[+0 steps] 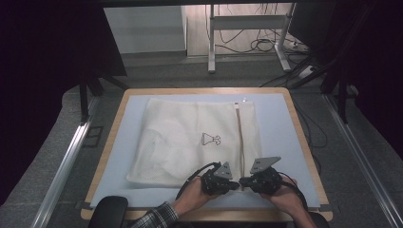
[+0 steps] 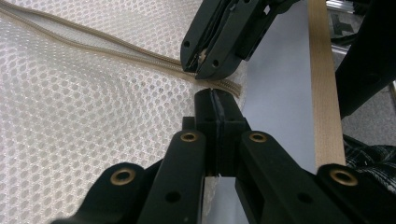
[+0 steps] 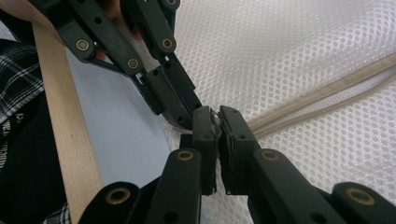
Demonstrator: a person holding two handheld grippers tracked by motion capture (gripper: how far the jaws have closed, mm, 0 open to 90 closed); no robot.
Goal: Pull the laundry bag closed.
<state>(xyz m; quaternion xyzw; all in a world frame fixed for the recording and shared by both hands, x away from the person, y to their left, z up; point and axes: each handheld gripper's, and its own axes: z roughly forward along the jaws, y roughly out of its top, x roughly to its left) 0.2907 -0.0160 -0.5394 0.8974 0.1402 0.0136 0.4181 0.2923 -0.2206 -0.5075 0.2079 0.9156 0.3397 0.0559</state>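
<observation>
Beyond the wood-edged table [image 1: 114,124], grey floor [image 1: 157,71] runs to a white-legged desk [image 1: 211,42] with tangled cables [image 1: 259,45].

zipper pull [image 3: 215,116] hidden between closed jaws

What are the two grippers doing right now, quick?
Left gripper: shut on the near end of the white mesh laundry bag, at its beige zipper.
Right gripper: shut on the same zipper end.
</observation>
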